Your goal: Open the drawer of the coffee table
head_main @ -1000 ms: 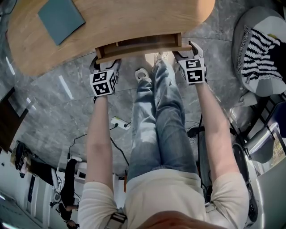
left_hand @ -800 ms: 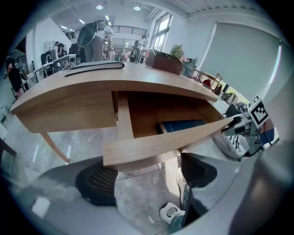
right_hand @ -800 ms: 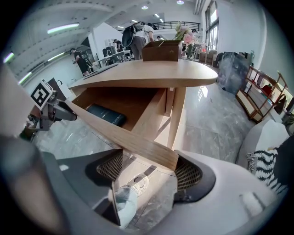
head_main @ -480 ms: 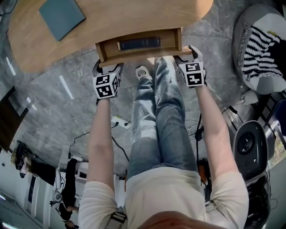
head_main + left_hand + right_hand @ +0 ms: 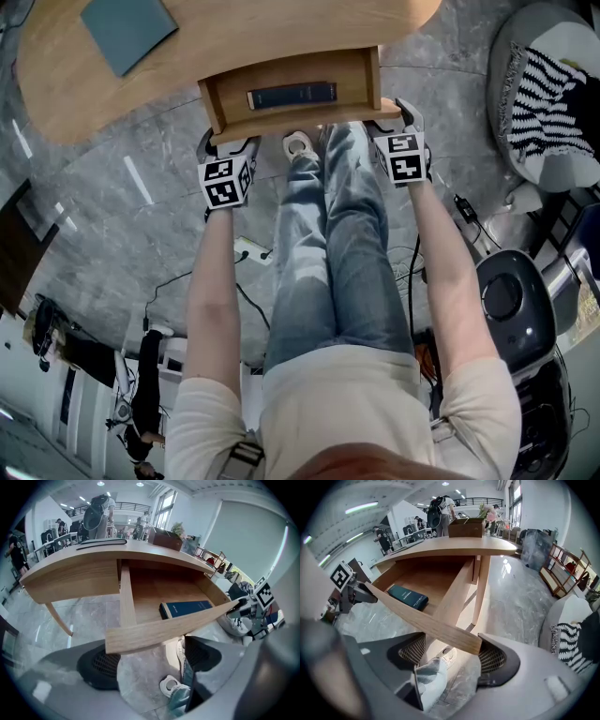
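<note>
The wooden coffee table (image 5: 234,37) has its drawer (image 5: 292,119) pulled out toward me, and a dark blue book (image 5: 292,95) lies inside. My left gripper (image 5: 225,146) sits at the left end of the drawer front, its jaws wide apart. In the left gripper view the drawer front (image 5: 164,627) crosses just above the left gripper (image 5: 150,663), and no pad presses on it. My right gripper (image 5: 394,114) sits at the right end. In the right gripper view the panel's end (image 5: 464,641) lies across the wide-open right gripper (image 5: 452,656).
A teal pad (image 5: 127,28) lies on the tabletop. My legs and shoes (image 5: 298,148) stand between the grippers under the drawer. A beanbag with a striped cloth (image 5: 548,103) is at the right, a round black device (image 5: 511,300) lower right, and cables (image 5: 248,253) on the floor.
The drawer has slid further out toward me and the blue book has come into view. Both grippers moved back with the drawer front.
</note>
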